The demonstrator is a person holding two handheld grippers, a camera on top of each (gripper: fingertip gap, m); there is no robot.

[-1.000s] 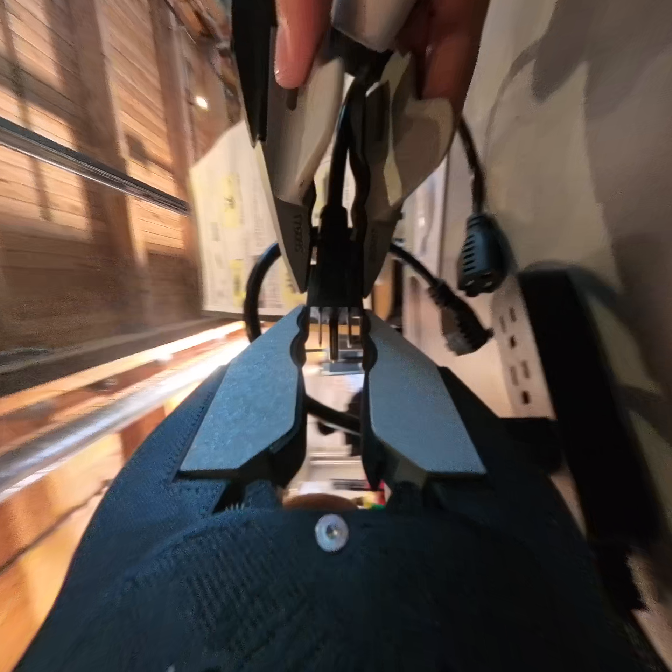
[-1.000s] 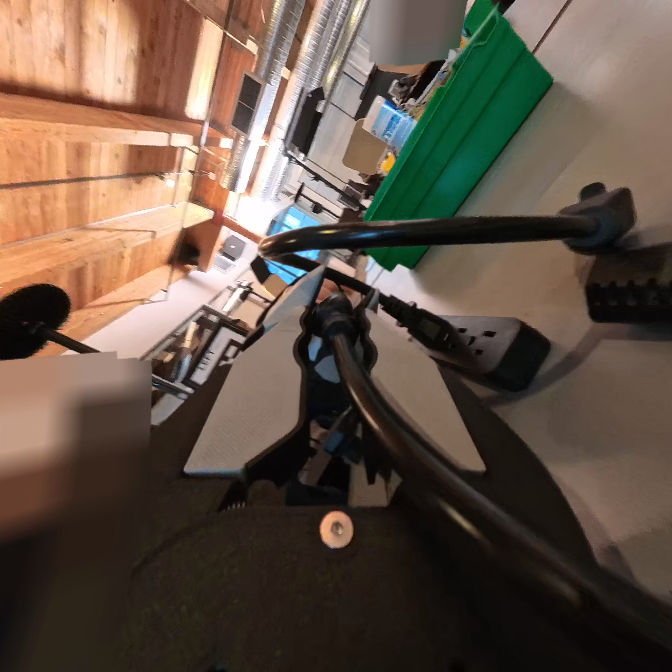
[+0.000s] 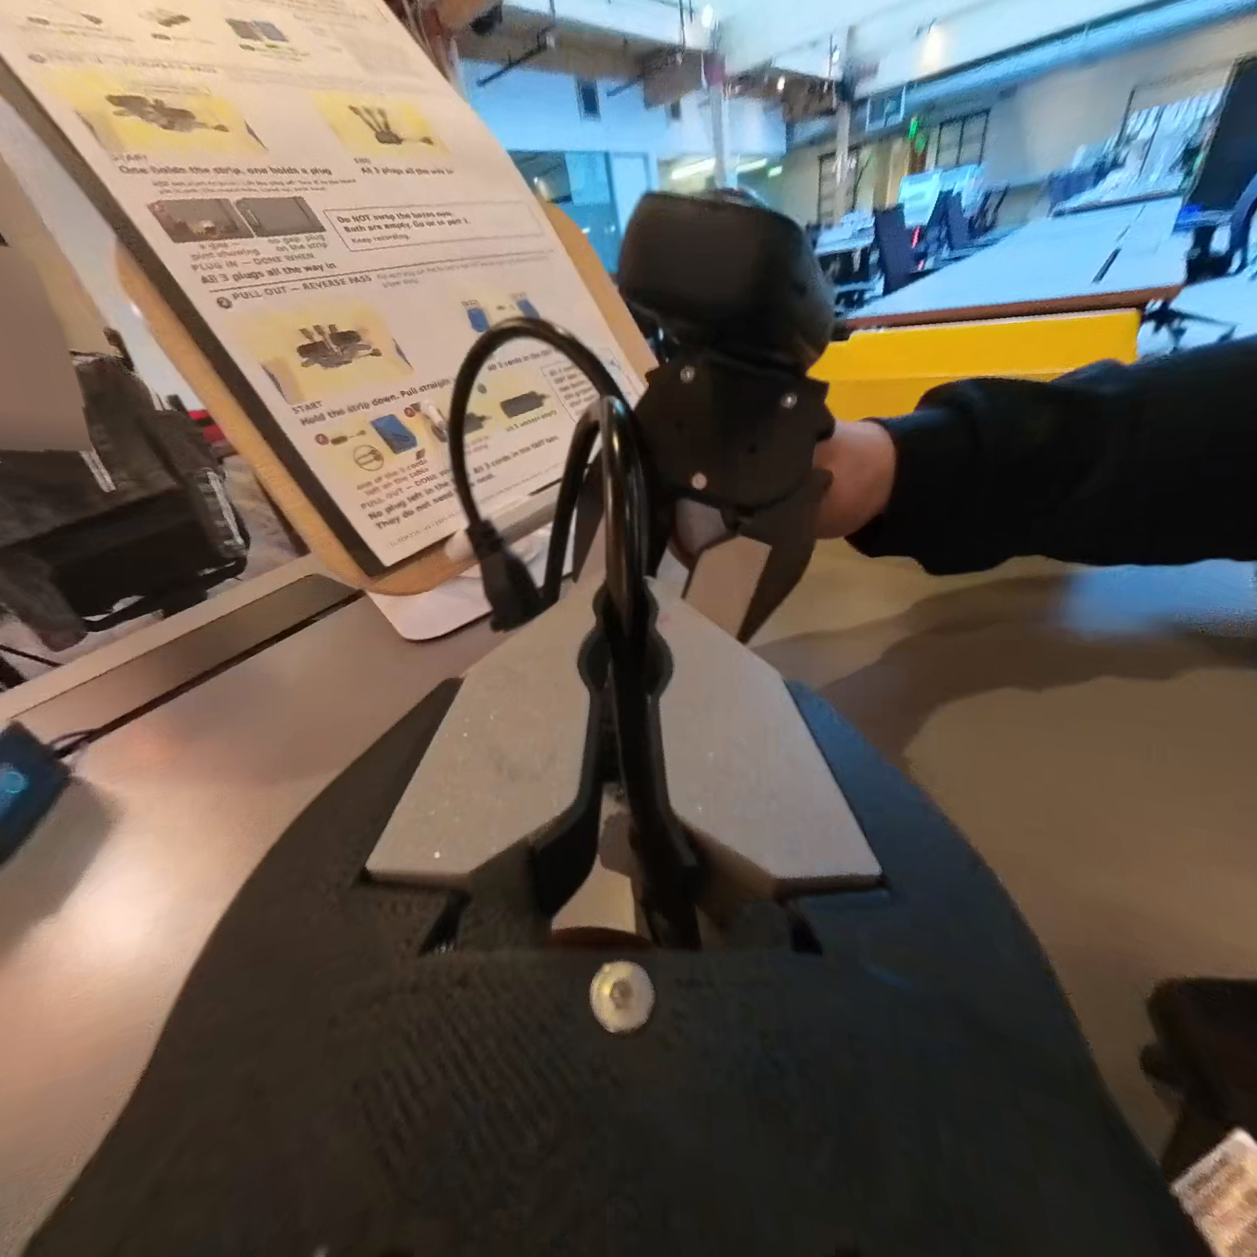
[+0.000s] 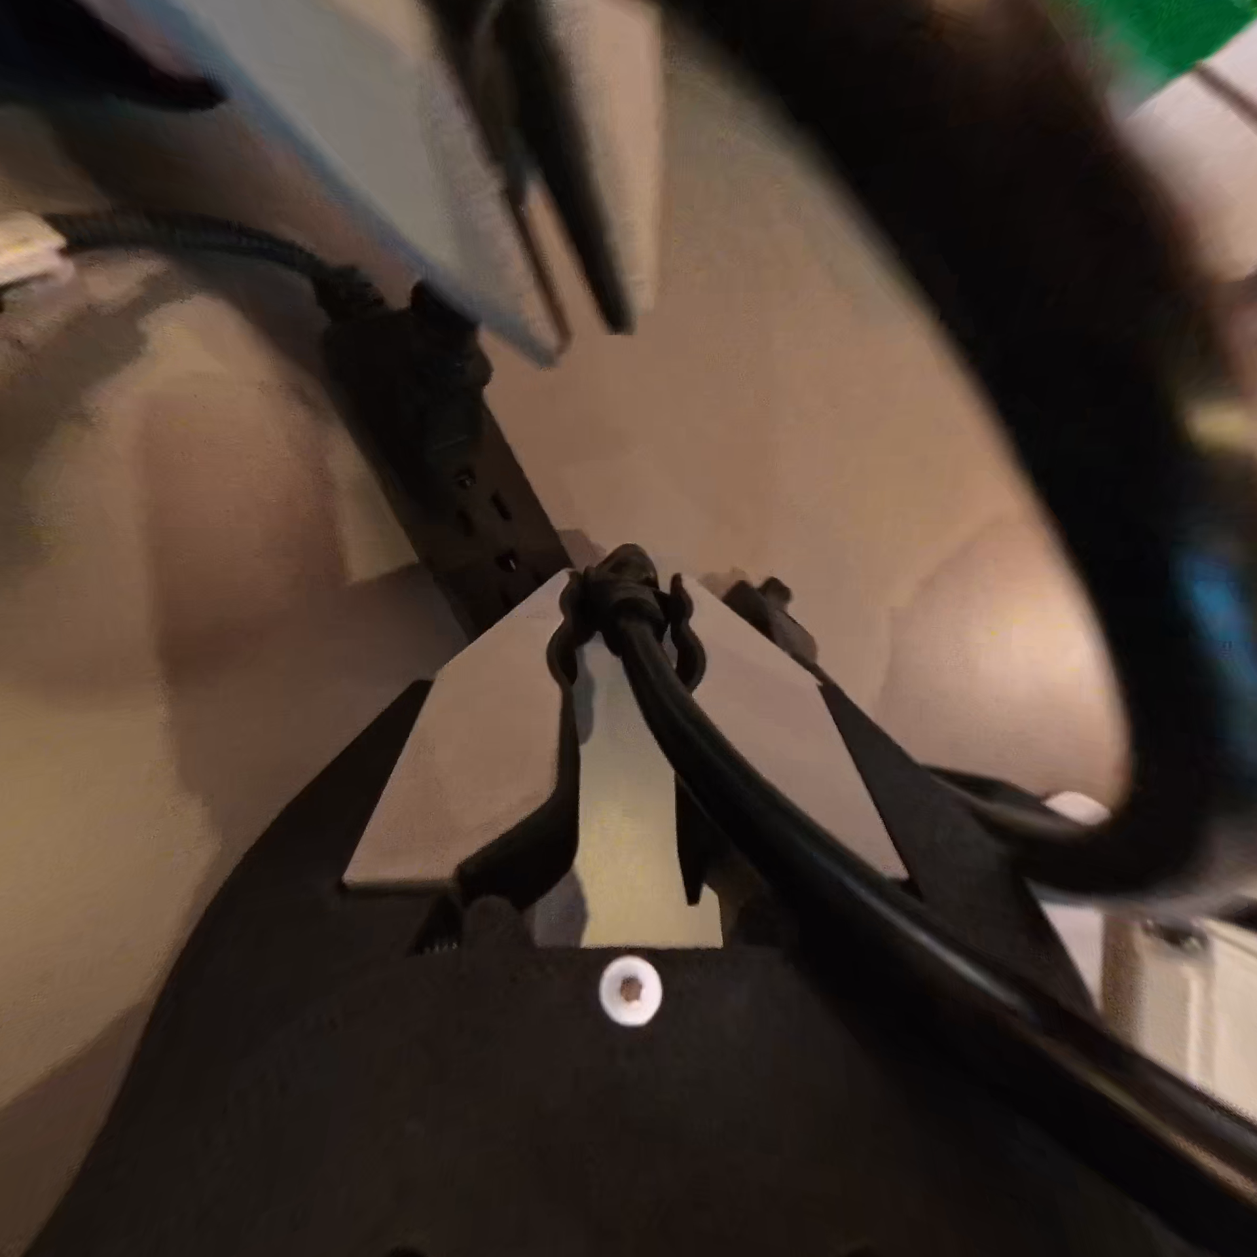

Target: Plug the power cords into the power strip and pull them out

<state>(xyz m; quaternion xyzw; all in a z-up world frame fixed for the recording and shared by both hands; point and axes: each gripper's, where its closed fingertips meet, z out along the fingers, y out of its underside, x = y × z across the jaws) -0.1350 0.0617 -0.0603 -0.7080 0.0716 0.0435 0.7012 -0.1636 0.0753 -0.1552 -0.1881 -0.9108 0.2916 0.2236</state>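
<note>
In the left wrist view my left gripper (image 3: 622,636) is shut on a black power cord (image 3: 615,476) that runs between its fingertips and arches up ahead. The cord's far connector (image 3: 507,578) hangs at the left above the table (image 3: 1020,782). Beyond it a hand in a dark sleeve holds the right gripper's black body (image 3: 728,408). In the right wrist view my right gripper (image 4: 626,602) is shut on the cord's black plug (image 4: 622,578) at its neck. The black power strip (image 4: 490,517) lies just ahead with open sockets. The plug's prongs are hidden.
An instruction sheet on a wooden stand (image 3: 306,272) leans at the back left. A small blue-lit device (image 3: 20,782) sits at the left edge, and a dark labelled object (image 3: 1197,1061) at the lower right. Another black plug (image 4: 772,602) lies beside my right fingers. A yellow bin (image 3: 986,360) stands behind. The grippers' ends are close to 10 centimeters from one another.
My left gripper has closed from wide open beside the plug's prongs onto the cord. Both views have swung round. My right gripper keeps its hold on the plug and is now close to the strip.
</note>
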